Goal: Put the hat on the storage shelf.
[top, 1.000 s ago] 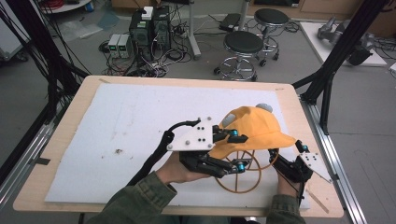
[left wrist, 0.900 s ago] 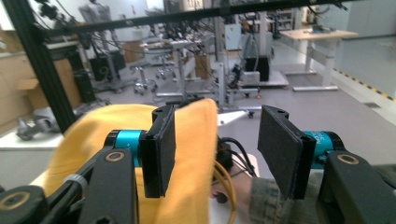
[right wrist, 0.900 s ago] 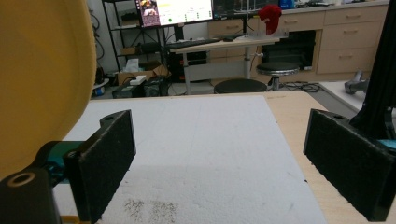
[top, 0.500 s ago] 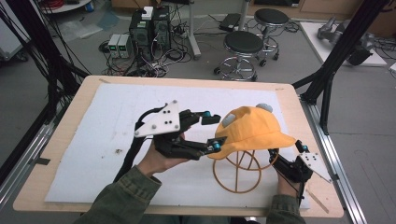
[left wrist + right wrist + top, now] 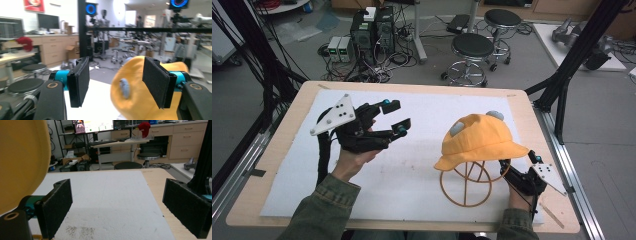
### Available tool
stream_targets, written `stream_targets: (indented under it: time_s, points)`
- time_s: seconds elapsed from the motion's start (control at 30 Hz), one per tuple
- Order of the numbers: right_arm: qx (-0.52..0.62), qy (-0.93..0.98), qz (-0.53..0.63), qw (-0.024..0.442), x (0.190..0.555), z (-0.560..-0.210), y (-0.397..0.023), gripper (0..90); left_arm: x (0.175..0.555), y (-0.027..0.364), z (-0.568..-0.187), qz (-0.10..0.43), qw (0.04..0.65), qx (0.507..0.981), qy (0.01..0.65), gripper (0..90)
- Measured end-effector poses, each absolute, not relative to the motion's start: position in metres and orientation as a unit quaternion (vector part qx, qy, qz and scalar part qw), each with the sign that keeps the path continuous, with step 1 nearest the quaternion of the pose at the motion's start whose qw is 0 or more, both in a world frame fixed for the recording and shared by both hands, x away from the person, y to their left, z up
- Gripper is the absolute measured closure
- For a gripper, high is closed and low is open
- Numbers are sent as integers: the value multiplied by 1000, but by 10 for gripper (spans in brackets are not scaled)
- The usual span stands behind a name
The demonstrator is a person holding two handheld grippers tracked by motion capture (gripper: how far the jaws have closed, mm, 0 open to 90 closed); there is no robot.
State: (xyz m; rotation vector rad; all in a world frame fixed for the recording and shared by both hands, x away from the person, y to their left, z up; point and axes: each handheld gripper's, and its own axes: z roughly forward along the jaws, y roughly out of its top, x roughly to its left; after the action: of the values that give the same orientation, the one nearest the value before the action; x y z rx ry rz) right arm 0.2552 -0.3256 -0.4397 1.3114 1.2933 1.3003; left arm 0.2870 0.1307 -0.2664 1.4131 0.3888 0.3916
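Observation:
A yellow hat point(image 5: 477, 137) with two grey ear patches sits on an orange wire stand point(image 5: 467, 184) at the right of the white sheet. My left gripper point(image 5: 394, 116) hovers above the sheet left of the hat, well apart from it and pointing at it. Its jaws have just been opening and hold nothing. In the left gripper view the hat point(image 5: 136, 100) shows beyond the open left gripper point(image 5: 117, 82). My right gripper point(image 5: 517, 162) rests low by the stand's right side under the brim, open. In the right gripper view the brim point(image 5: 22, 157) hangs at upper left of the empty right gripper point(image 5: 122, 205).
A white foam sheet point(image 5: 412, 170) covers the wooden table point(image 5: 277, 150). Black frame posts point(image 5: 572, 65) rise at the table's far right and left. Two stools point(image 5: 472, 47) and computer boxes point(image 5: 372, 30) stand on the floor beyond the far edge.
The left gripper has drawn away from the hat's brim to the left and its jaws have widened. The hat stays on the stand. The right gripper has kept still.

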Motion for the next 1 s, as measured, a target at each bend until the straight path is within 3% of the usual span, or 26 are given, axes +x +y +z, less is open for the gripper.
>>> stream_targets:
  time_s: [0.3, 0.7, 1.0]
  points:
    - [525, 518, 520, 430, 256, -440, -325, 81, 292, 177, -285, 243, 721, 603, 241, 389]
    - [528, 516, 521, 428, 256, -440, -324, 81, 284, 230, -318, 286, 717, 538, 338, 371]
    - [529, 517, 519, 428, 256, -440, -324, 81, 279, 250, -335, 318, 695, 533, 362, 359]
